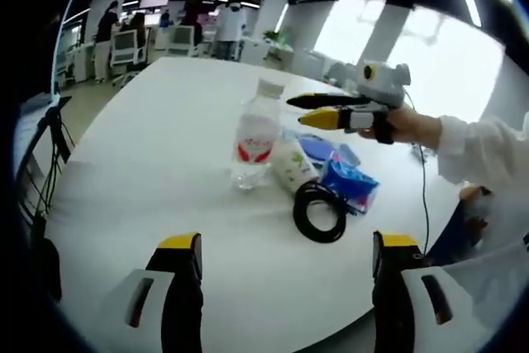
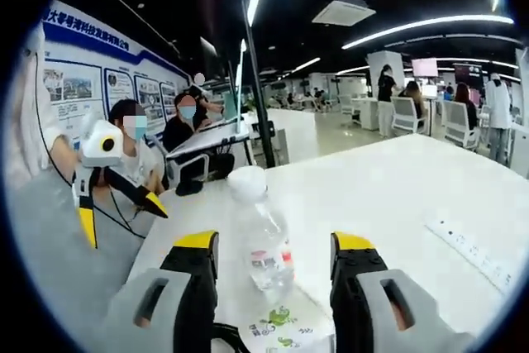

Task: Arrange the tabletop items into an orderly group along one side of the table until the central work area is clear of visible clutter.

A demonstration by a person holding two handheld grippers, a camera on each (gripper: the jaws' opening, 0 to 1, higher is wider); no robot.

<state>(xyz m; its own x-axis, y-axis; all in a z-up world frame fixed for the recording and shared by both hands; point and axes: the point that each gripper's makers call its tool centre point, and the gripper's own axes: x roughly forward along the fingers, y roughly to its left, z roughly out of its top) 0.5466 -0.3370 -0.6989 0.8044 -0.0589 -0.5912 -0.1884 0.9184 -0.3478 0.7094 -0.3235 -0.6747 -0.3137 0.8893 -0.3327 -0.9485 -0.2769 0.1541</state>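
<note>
Several items sit bunched on the white table (image 1: 149,171): a clear water bottle (image 1: 254,140) standing upright with a white cap and a red-and-white label, a pale container with green print (image 1: 291,164) lying tipped beside it, a black coiled cable (image 1: 320,212) just in front, and a blue packet (image 1: 350,183) next to that, toward the table's far-right edge as the left gripper view has it. They already lie close together, so my guess is that this cluster is the group being formed rather than scattered clutter.

The left gripper (image 1: 281,258) is released, its yellow-tipped jaws wide apart over bare tabletop, short of the cable and holding nothing. The right gripper (image 2: 273,258) is also spread open, and the bottle (image 2: 263,241) stands between its jaws in the right gripper view (lined up for a grasp, it seems, but not yet clamped). In the left gripper view that same gripper (image 1: 331,111) hovers beside the bottle's cap.

The bottle label's writing is too small to read; the wall poster (image 2: 91,72) carries lettering I cannot make out.
</note>
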